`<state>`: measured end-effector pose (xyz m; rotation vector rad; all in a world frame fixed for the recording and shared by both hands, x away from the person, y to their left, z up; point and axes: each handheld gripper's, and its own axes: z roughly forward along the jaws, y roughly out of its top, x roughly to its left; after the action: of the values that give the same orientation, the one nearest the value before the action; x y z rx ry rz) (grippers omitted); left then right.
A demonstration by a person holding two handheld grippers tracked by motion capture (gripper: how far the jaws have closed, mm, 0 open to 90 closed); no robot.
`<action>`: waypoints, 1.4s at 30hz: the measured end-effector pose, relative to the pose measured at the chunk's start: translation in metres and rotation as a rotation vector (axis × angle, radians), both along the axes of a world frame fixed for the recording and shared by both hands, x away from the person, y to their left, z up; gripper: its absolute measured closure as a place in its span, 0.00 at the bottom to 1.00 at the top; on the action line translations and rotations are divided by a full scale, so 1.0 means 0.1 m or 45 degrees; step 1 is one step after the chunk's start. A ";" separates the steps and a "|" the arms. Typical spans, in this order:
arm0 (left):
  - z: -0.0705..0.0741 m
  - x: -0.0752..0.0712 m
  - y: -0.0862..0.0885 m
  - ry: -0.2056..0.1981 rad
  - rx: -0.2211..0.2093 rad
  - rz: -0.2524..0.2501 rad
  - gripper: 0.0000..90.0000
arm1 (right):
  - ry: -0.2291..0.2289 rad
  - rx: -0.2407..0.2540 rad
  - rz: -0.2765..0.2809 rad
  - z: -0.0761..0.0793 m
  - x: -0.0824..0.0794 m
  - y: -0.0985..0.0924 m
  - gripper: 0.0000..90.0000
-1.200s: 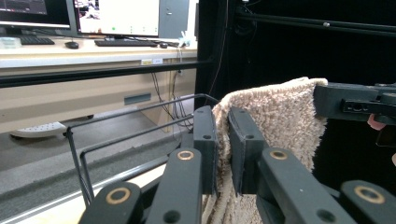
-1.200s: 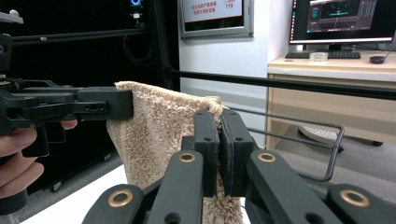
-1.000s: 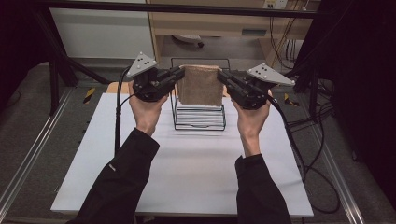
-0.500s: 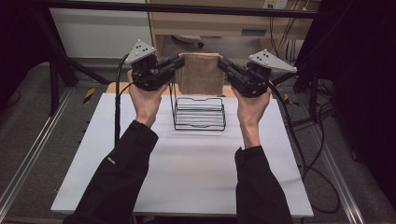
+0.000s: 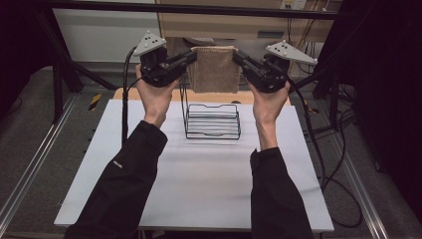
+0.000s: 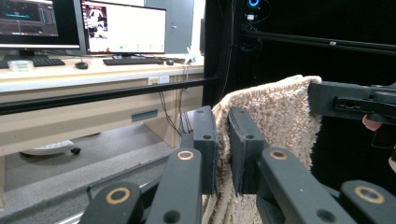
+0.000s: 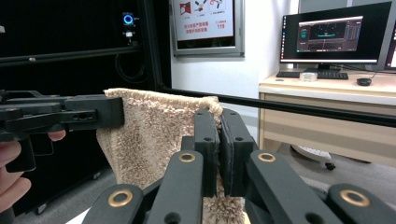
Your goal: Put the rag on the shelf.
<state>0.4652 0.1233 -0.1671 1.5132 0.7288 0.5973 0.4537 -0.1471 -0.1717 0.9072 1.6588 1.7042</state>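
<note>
Towel [image 5: 215, 68] hangs in the air above the wire rack [image 5: 212, 120], stretched flat between the two grippers. The left gripper [image 5: 191, 58] holds its upper corner at 9 o'clock and the right gripper [image 5: 238, 56] holds the other upper corner at 3 o'clock. In the left gripper view the two black jaws are pressed on the fluffy beige cloth [image 6: 271, 121], with the cloth edge squeezed between the pads; the right gripper [image 6: 322, 100] appears at 3 o'clock, closed on the far corner. In the right gripper view the jaws stand almost together with the towel [image 7: 154, 135] edge pinched between them, and the left gripper [image 7: 112, 112] bites the far corner at 9 o'clock.

The lower edge of the towel is cut off at 6 o'clock in both gripper views. In the high view the towel covers the upper back wires of the rack. The rack stands on the white table [image 5: 199, 189]. Whether the towel touches the rack I cannot tell.
</note>
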 end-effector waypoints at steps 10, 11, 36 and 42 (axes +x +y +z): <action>0.12 0.09 -0.03 -0.017 0.018 0.024 0.91 | -0.014 0.009 -0.003 0.08 0.11 0.00 0.96; 0.12 0.11 -0.02 -0.015 0.026 0.028 0.91 | -0.015 0.009 -0.004 0.08 0.13 0.00 0.96; -0.14 0.52 -0.02 0.041 0.076 0.038 0.91 | 0.062 -0.042 -0.018 -0.10 0.58 0.04 0.96; -0.31 0.52 -0.01 0.079 0.097 0.014 0.91 | 0.100 -0.048 0.002 -0.28 0.55 0.02 0.96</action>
<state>0.5169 0.1222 -0.1979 1.6051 0.7700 0.5942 0.5091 -0.1454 -0.1994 0.9664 1.7376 1.6517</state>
